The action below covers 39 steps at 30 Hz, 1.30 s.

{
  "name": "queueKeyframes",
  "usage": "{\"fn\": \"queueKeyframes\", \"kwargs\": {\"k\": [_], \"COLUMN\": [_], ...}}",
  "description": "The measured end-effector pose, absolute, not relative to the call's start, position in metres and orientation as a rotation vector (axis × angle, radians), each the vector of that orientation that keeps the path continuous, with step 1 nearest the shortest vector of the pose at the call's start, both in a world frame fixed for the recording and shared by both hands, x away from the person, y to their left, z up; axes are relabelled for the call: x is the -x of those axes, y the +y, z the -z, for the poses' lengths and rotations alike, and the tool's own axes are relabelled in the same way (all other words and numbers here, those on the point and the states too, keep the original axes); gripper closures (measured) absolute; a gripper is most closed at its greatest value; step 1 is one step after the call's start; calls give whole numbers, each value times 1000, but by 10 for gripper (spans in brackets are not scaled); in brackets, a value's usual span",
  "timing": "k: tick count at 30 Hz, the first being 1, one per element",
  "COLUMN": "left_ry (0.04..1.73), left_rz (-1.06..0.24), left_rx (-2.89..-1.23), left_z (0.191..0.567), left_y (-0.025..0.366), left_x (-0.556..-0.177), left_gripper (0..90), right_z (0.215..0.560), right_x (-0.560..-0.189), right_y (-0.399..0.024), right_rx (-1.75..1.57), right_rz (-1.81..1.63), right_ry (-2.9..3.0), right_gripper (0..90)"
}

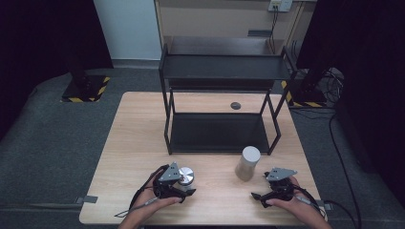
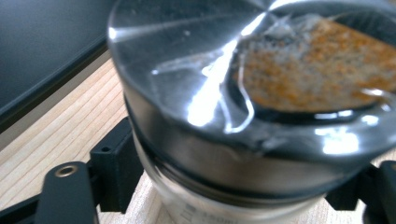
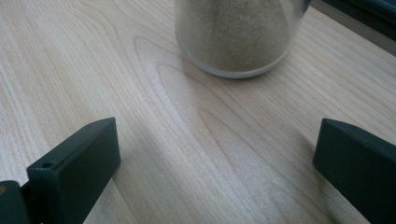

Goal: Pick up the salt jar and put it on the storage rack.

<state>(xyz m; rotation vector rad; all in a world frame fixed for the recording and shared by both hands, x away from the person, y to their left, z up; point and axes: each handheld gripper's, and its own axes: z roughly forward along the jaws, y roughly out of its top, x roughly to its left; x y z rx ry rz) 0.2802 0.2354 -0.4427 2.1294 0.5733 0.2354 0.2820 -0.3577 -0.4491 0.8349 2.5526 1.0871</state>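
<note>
The left gripper point(image 1: 184, 183) squeezes the small jar point(image 2: 243, 116) to lift it, while the right gripper point(image 1: 267, 188) waits wide open, holding nothing, near the tall jar point(image 1: 248, 163).

The bench point(image 1: 143, 143) is pale, smooth, matt wood. The left jar point(image 2: 224, 196) is clear glass under a glossy metal lid point(image 2: 187, 70). The rack point(image 1: 219, 69) looks matt black metal; the tongs point(image 3: 219, 172) are matt black plastic.
</note>
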Motion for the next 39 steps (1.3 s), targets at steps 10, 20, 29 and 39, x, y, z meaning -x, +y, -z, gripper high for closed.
{"fn": "queueKeyframes", "kwargs": {"k": [10, 20, 29, 39], "left_ry": [571, 576, 570, 620], "left_rz": [-242, -260, -257, -282], "left_rx": [-2154, -2175, -2157, -2161], "left_z": [440, 434, 427, 422], "left_y": [231, 227, 229, 229], "left_x": [-281, -278, -275, -273], "left_gripper": [291, 297, 298, 298], "right_z": [449, 449, 449, 449], "right_x": [-282, -282, -282, -283], "right_y": [-358, -358, -358, -358], "right_rx": [-834, -834, -833, -829], "right_rz": [-1087, -1087, -1087, -1088], "right_ry": [2553, 2553, 2553, 2556], "right_gripper": [16, 16, 16, 15]}}
